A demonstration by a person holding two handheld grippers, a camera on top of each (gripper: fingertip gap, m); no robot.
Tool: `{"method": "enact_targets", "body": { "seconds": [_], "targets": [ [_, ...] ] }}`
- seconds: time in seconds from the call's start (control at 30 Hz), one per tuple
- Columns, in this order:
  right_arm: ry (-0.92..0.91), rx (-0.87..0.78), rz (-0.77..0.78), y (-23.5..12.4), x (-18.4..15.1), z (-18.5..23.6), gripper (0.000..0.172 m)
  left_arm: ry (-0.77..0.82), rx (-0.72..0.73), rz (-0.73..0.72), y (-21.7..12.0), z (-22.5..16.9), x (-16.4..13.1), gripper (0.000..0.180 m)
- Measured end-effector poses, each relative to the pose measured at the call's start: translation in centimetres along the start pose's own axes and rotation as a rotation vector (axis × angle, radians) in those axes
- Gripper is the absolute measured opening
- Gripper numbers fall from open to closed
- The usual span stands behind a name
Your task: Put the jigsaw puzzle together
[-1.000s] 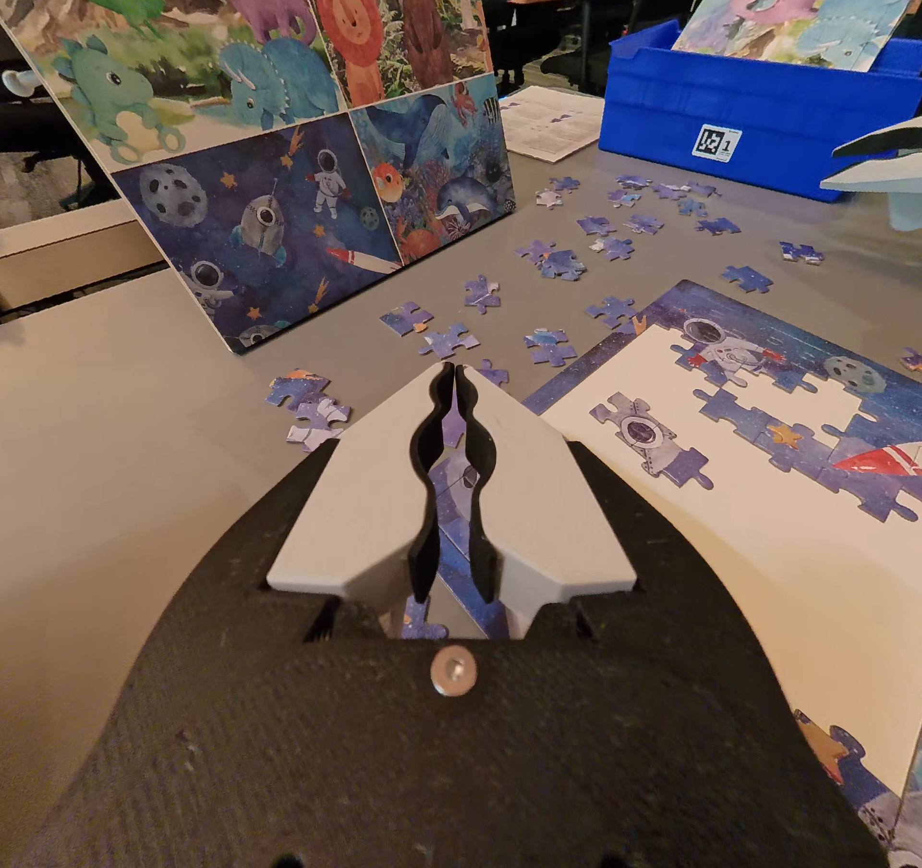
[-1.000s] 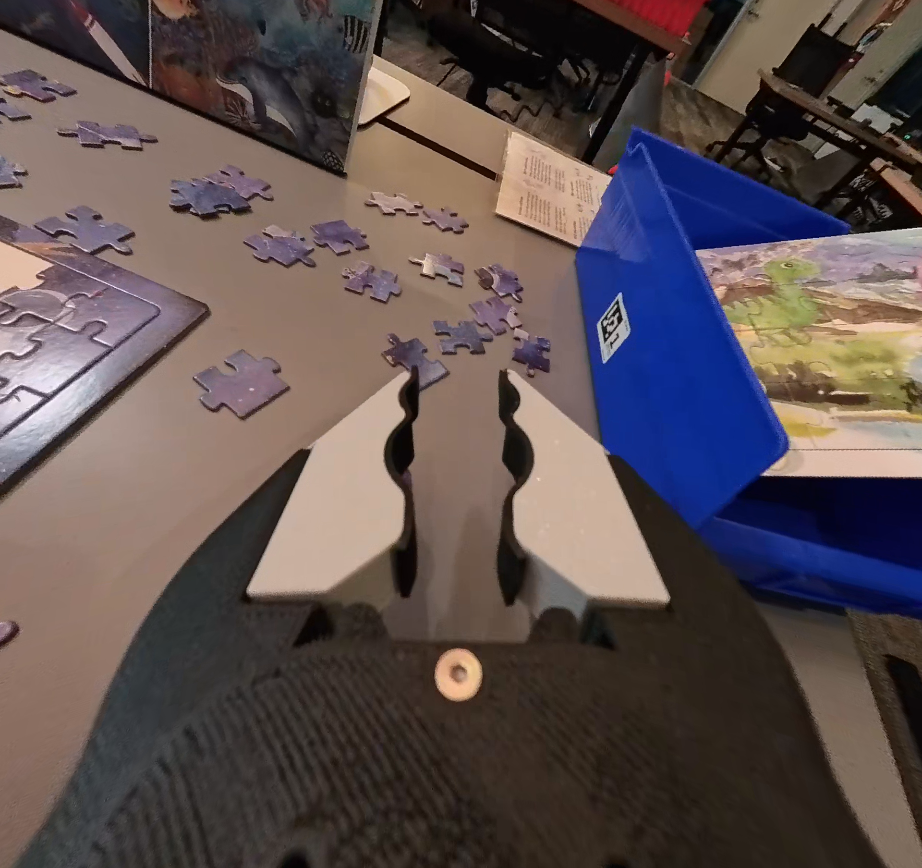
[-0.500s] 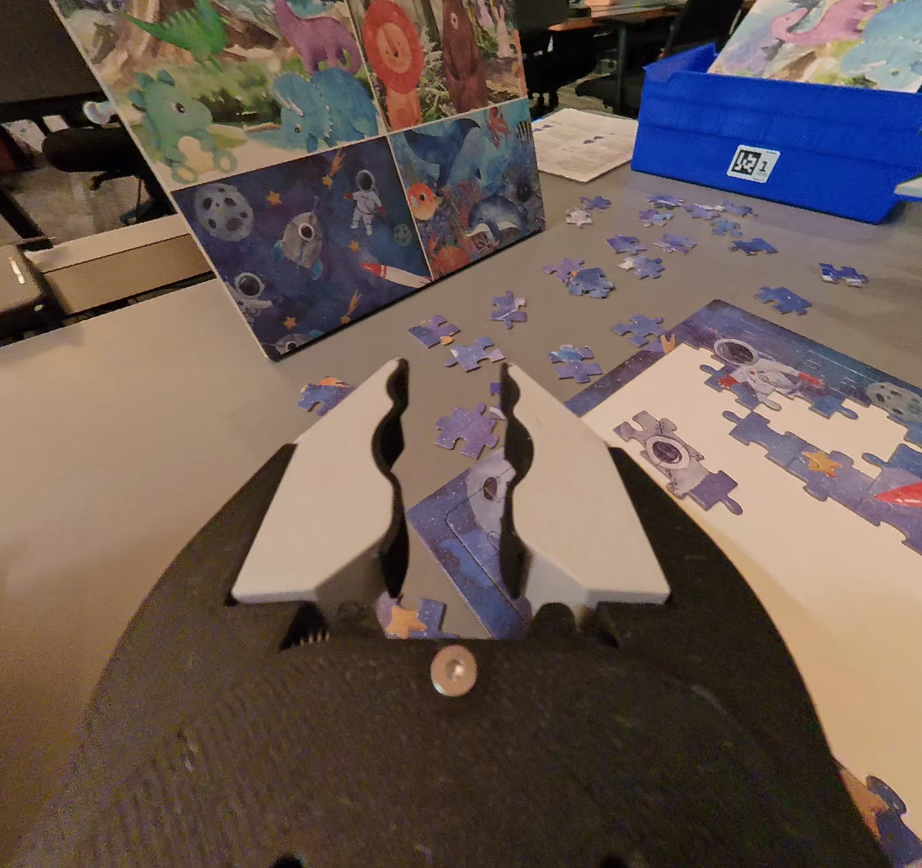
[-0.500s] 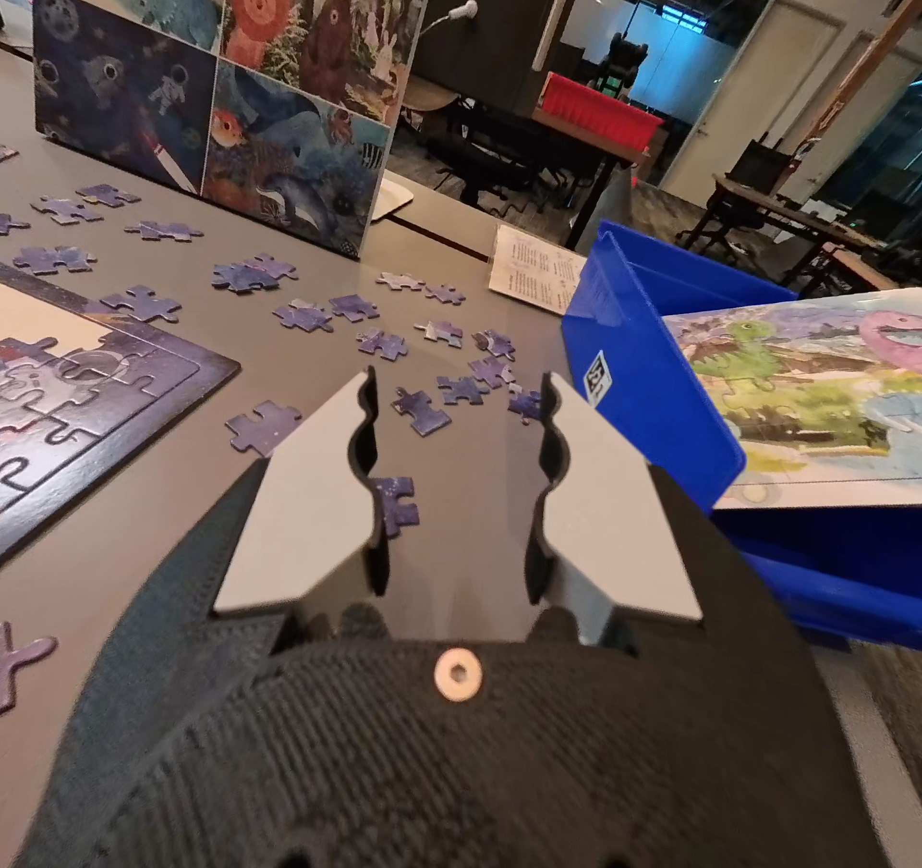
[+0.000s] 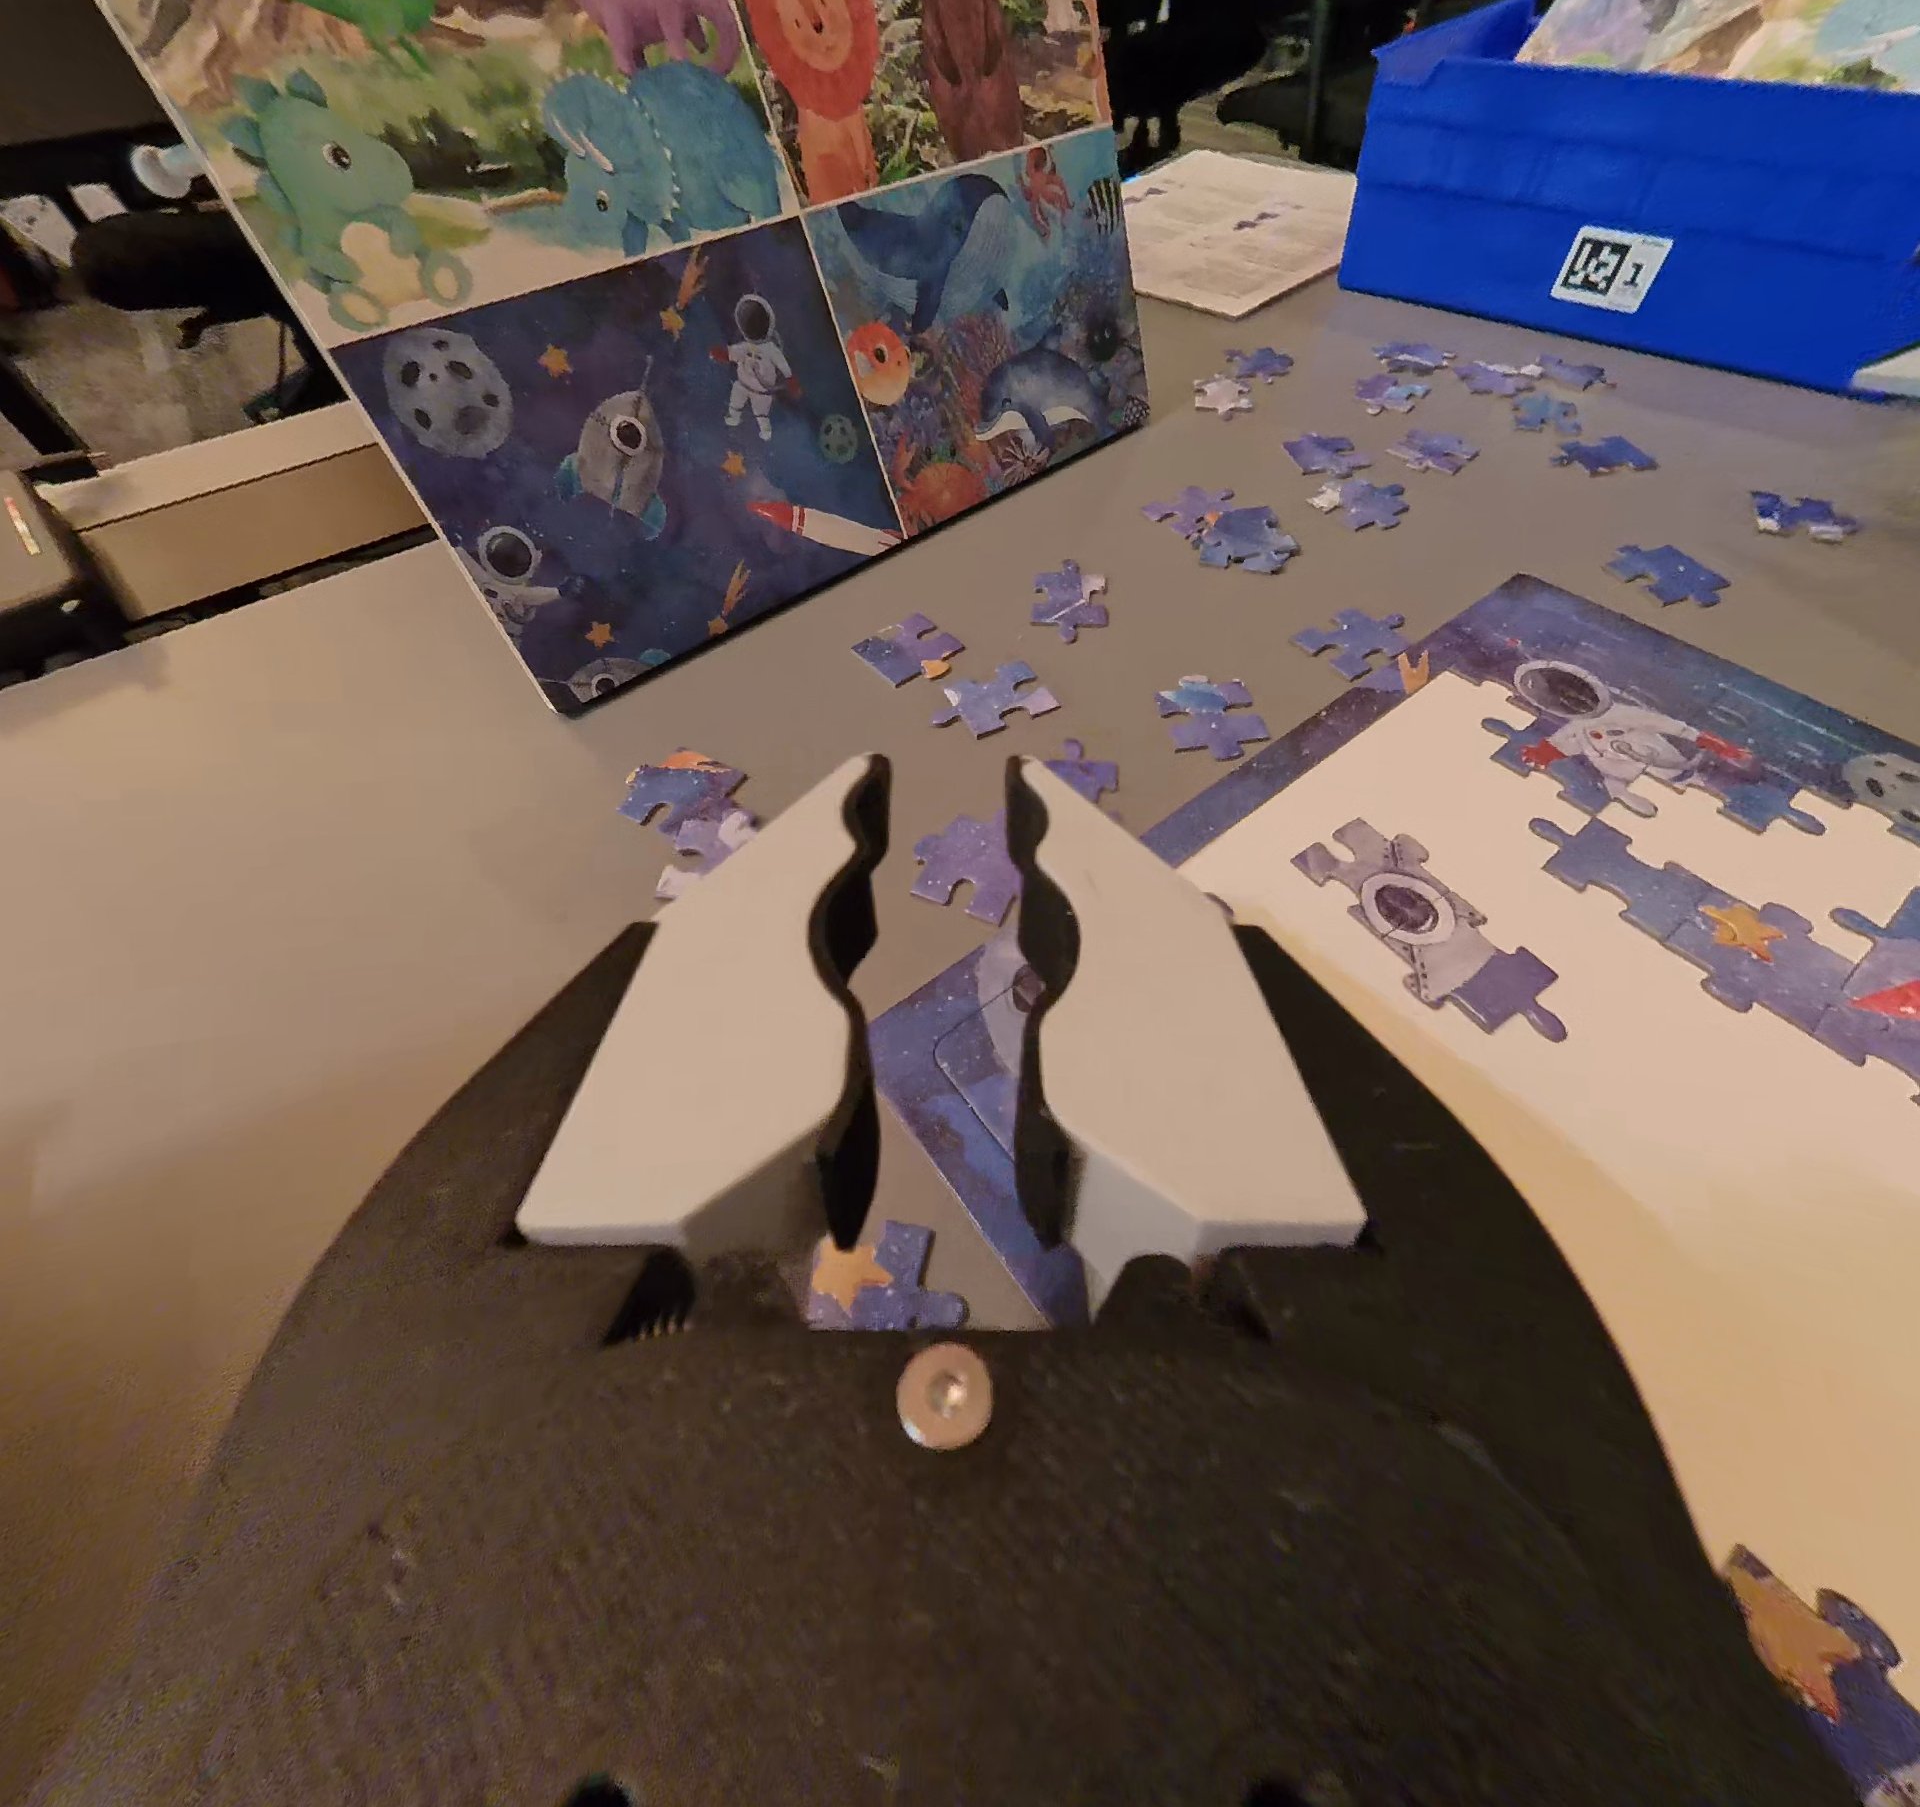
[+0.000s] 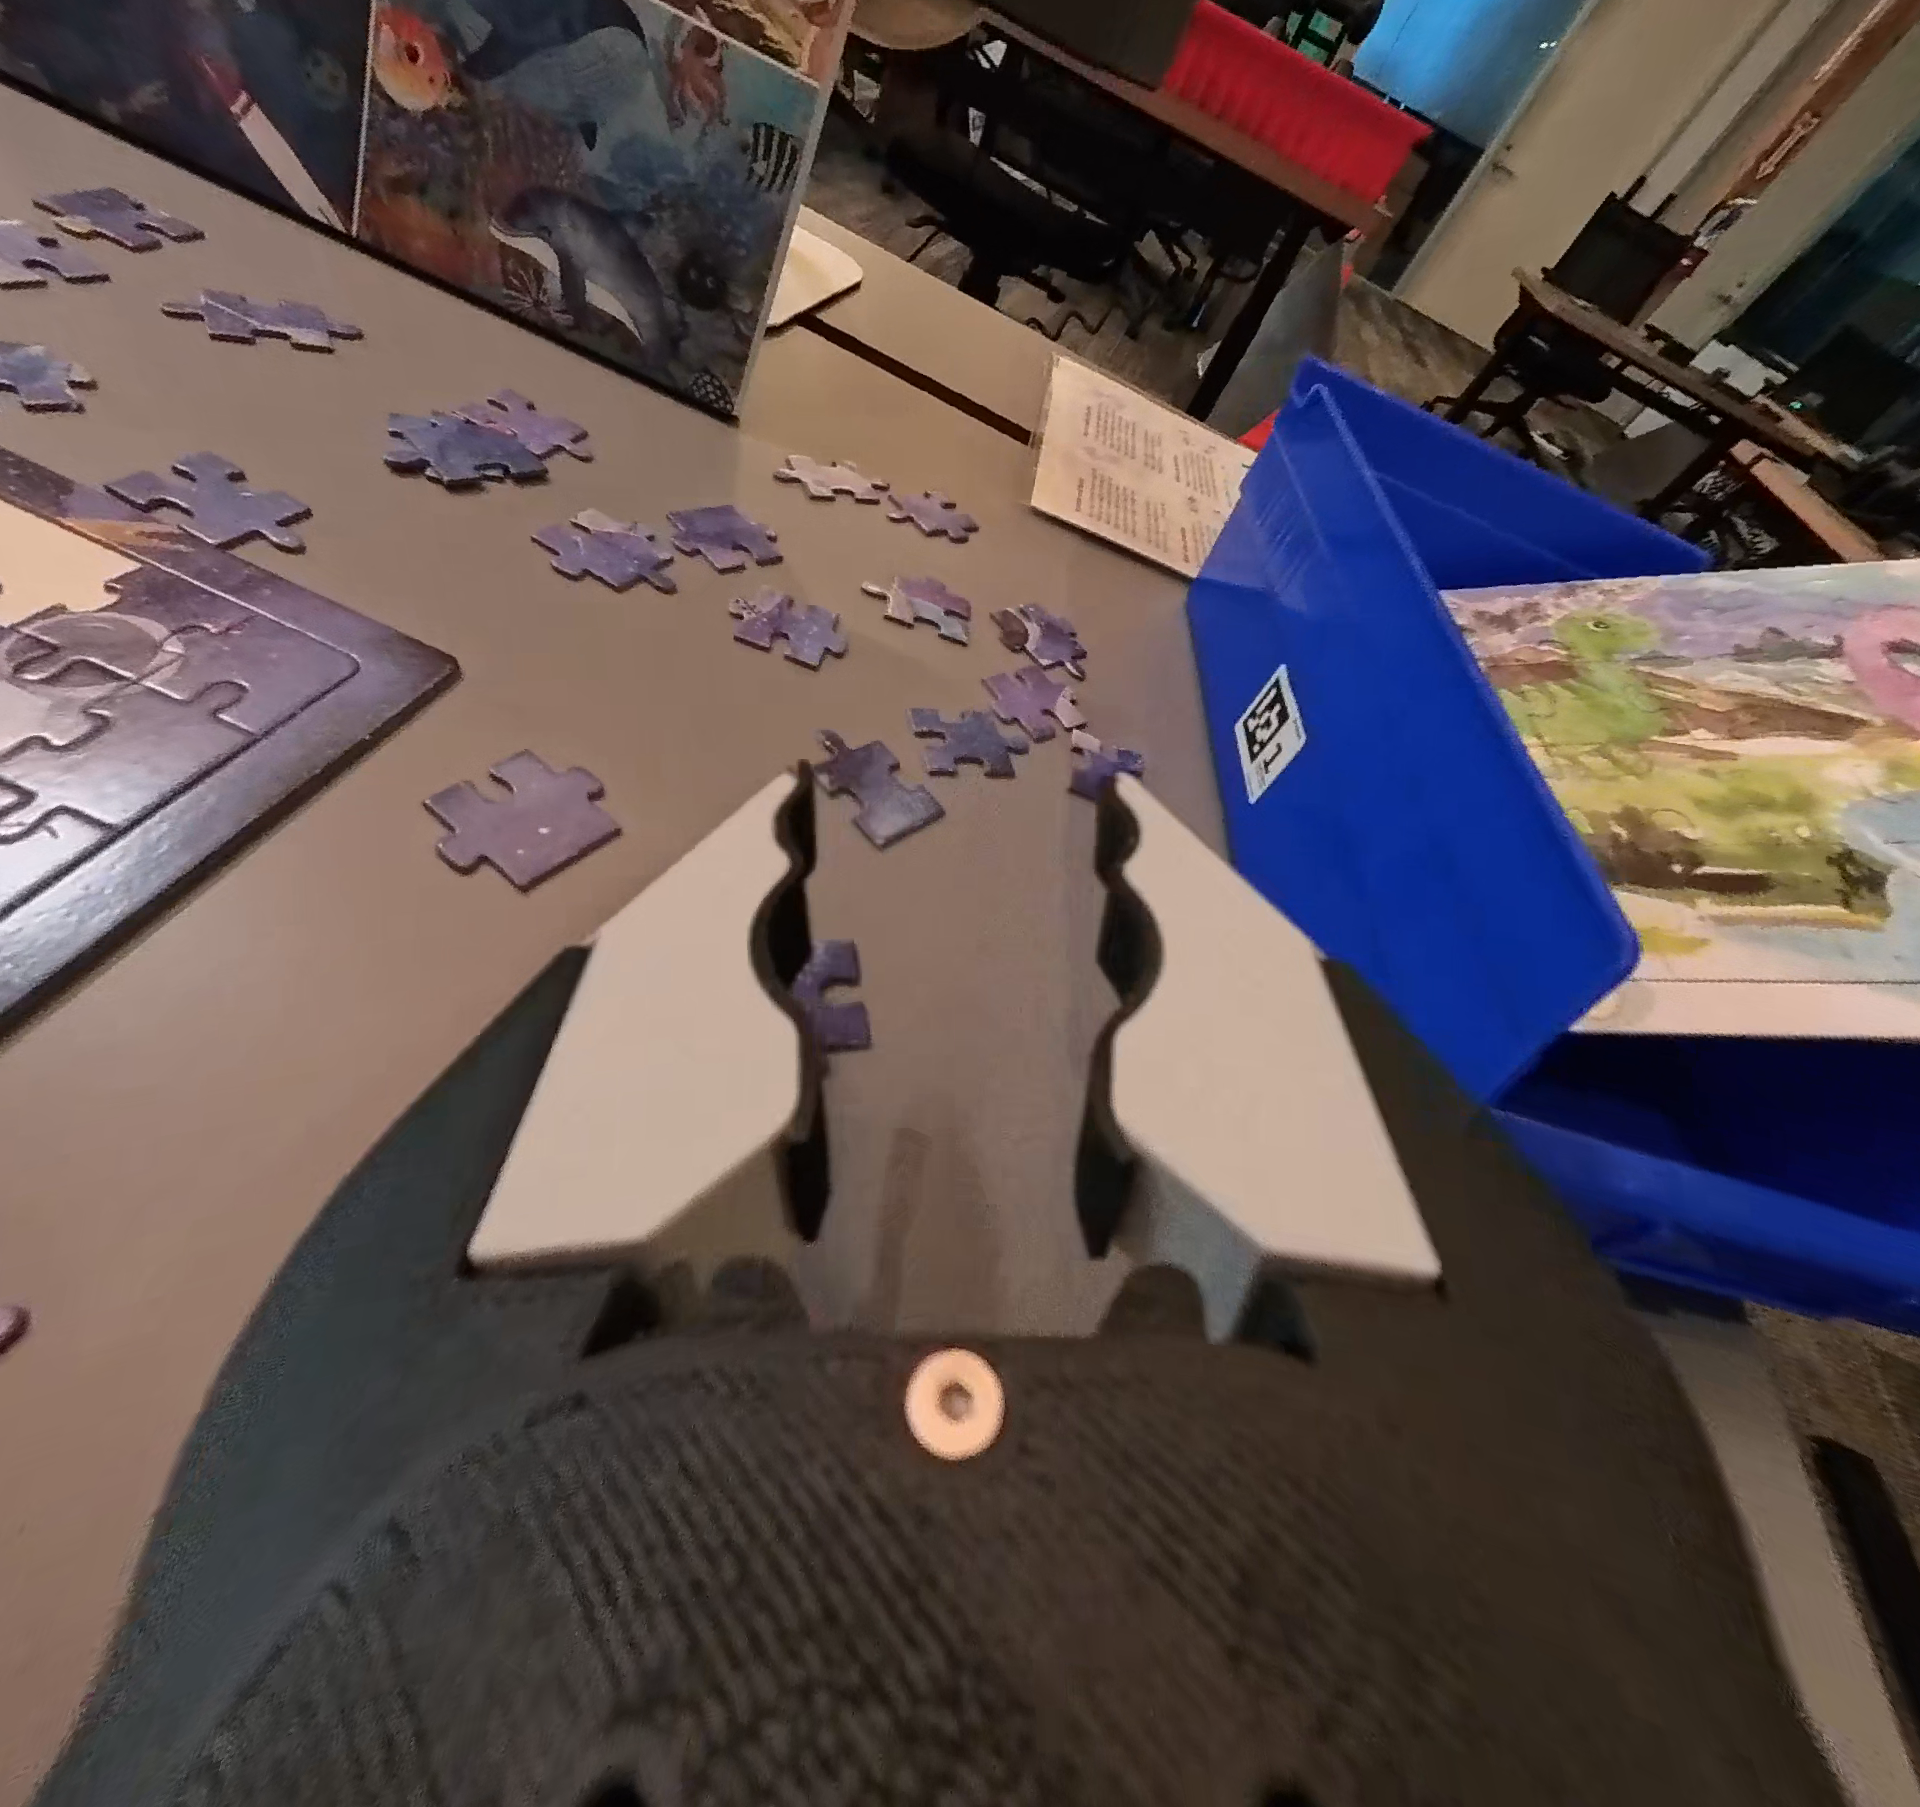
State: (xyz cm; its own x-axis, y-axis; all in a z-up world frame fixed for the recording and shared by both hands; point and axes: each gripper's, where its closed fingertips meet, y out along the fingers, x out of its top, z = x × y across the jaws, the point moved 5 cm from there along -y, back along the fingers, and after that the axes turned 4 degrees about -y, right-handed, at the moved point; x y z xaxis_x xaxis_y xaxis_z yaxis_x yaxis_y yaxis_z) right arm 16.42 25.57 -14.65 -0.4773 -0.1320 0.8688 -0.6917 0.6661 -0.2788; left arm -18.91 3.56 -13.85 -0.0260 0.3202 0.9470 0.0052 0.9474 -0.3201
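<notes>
Grey table strewn with blue puzzle pieces, board alongside. Left hand-held gripper now narrowly apart after being shut a second back, gripping nothing, loose piece flat on the table under the gap. Right hand-held gripper spread wider than a second ago, empty too, small piece beside its left finger. Coded sticker on blue bin; printed sheet behind, too small to read.
</notes>
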Motion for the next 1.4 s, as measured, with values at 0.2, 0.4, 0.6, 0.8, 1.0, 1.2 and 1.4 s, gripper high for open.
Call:
{"method": "enact_targets", "body": {
  "seconds": [0.2, 0.4, 0.6, 0.8, 1.0, 1.2, 1.4],
  "targets": [
    [-0.004, 0.008, 0.005, 0.1, -0.1, 0.1, 0.069, 0.053, 0.075, 0.039, 0.4, 0.2, -0.4, 0.0],
    [-0.071, 0.006, 0.067, 0.4, -0.7, 0.5, 0.051, 0.037, 0.12, 0.029, 0.3, 0.9, -0.3, 0.0],
    [-0.065, -0.002, 0.05, -0.2, -0.9, 0.0, 0.007, 0.033, 0.098, -0.005, 0.4, 0.5, 0.5, 0.0],
    [-0.05, -0.05, 0.039, -0.2, -1.0, -1.0, 0.0, 0.037, 0.078, -0.014, 0.5, 0.2, 0.8, 0.0],
    [-0.081, -0.11, 0.031, -0.6, -1.0, -1.6, 0.0, 0.047, 0.066, -0.025, 0.1, -0.3, 0.8, 0.0],
    [-0.095, -0.128, 0.056, -0.6, -1.5, -2.0, 0.002, 0.031, 0.056, -0.027, -0.6, -0.5, 0.3, 0.0],
    [-0.125, -0.085, 0.05, -0.5, -1.1, -1.1, 0.006, 0.003, 0.046, -0.001, -0.4, -0.3, -0.1, 0.0]
  ]
}}
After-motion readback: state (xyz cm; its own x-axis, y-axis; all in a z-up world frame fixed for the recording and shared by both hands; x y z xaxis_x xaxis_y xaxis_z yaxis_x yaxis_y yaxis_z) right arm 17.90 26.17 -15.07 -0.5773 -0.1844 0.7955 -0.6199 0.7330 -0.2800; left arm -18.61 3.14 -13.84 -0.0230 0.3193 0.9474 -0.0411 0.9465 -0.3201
